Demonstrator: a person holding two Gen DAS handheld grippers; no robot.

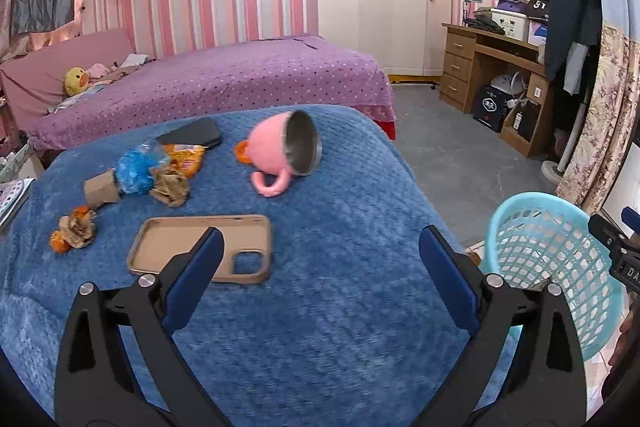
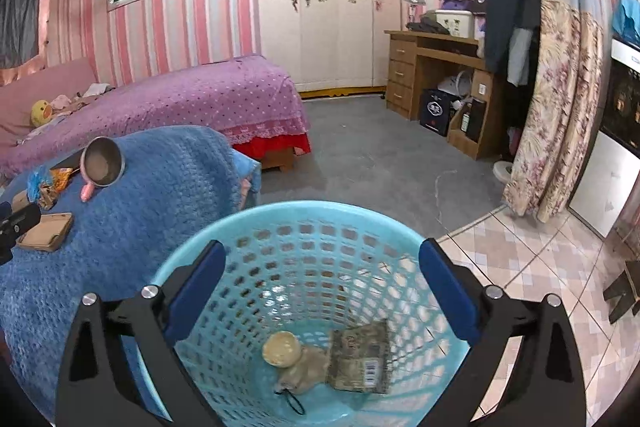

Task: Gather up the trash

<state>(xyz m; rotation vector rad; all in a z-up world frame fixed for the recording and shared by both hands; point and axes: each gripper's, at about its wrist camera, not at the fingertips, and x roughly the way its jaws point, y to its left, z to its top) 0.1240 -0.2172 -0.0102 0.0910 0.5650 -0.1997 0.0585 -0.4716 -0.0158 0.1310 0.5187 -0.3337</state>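
My left gripper is open above the blue blanket, with nothing between its fingers. Trash lies at the far left of the blanket: a blue wrapper, an orange snack bag, a crumpled brown paper, a cardboard piece and a brown-and-orange wad. My right gripper is open over the turquoise lattice basket. Inside the basket lie a tan round lump and a printed packet.
A pink mug lies on its side on the blanket, beside a tan phone case and a black phone. Behind stand a purple bed, a white wardrobe and a wooden desk. Grey floor lies past the basket.
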